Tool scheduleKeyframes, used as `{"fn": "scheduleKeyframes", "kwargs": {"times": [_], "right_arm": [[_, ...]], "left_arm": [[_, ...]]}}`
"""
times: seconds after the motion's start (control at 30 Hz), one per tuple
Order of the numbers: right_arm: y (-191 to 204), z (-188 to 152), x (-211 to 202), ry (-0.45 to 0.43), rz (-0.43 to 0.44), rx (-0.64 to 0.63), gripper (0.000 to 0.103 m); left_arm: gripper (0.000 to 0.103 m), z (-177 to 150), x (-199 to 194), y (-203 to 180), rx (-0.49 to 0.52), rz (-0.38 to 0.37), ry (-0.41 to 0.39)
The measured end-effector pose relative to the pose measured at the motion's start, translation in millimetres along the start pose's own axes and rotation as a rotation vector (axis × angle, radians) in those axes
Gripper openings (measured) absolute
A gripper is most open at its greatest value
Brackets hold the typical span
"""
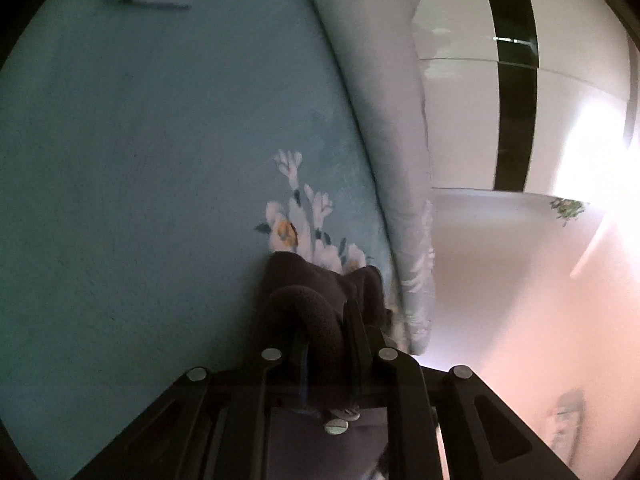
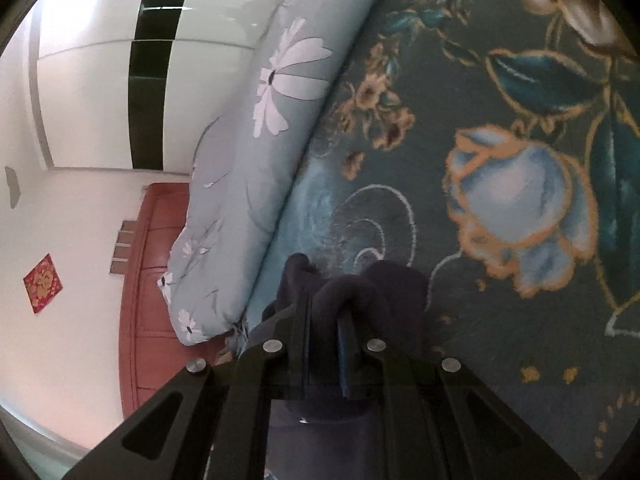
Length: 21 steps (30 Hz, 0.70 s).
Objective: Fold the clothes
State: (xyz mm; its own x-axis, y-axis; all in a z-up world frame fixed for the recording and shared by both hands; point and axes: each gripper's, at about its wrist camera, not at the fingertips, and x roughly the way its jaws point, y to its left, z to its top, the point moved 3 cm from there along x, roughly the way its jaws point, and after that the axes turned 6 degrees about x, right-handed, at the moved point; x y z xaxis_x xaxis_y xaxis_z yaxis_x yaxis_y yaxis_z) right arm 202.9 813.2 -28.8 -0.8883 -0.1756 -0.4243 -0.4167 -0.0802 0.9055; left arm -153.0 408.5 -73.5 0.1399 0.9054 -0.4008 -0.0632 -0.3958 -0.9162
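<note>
Above a bed (image 1: 140, 160) spread with a blue flowered blanket, two hand-held grippers each pinch a bunch of dark fleece clothing.

From the left wrist camera, the left gripper (image 1: 326, 316) has its two black fingers drawn narrow around a thick roll of the dark garment (image 1: 304, 292), which bulges up and over the fingertips. Beyond it lies the pale blue part of the blanket with a spray of white flowers (image 1: 304, 220). A folded light quilt (image 1: 384, 120) runs along the far edge of the bed, with a white wardrobe (image 1: 460, 92) behind it.

From the right wrist camera, the right gripper (image 2: 326, 316) is likewise closed narrow on a fold of the same dark garment (image 2: 360, 292), with cloth humped over both fingers. Under it the blanket (image 2: 500, 200) is darker teal with a large blue-and-gold flower. The light quilt (image 2: 256, 180) lies along the bed's edge to its left, and a reddish wooden door (image 2: 152, 280) shows past it.

Both claws seem to hold the garment up off the bed, though the rest of it hangs out of sight below the cameras. This looks like a carrying or lifting stage of a fold; how many folds the garment already has cannot be told. The next move likely calls for keeping both grips firm and level so the held edges travel together.
</note>
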Motion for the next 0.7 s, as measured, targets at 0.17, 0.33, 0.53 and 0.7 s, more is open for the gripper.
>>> {"fn": "scheduleKeyframes", "kwargs": {"times": [0.17,0.33,0.53,0.7], "right_arm": [[25,0,-19,0.004,0.045,-0.083,0.021],[49,1,-41,-0.002,0.092,-0.165,0.067],[47,-4,-64,-0.063,0.013,-0.252,0.067],[25,-10,-35,-0.017,-0.155,-0.301,0.067]], "left_arm": [[0.034,0,-26,-25,0.104,-0.068,-0.005],[0.062,3,-73,-57,0.213,-0.116,-0.125],[0.068,-4,-73,-52,0.333,0.222,-0.137],[0.067,-19,-33,-34,0.44,0.42,-0.035]]}}
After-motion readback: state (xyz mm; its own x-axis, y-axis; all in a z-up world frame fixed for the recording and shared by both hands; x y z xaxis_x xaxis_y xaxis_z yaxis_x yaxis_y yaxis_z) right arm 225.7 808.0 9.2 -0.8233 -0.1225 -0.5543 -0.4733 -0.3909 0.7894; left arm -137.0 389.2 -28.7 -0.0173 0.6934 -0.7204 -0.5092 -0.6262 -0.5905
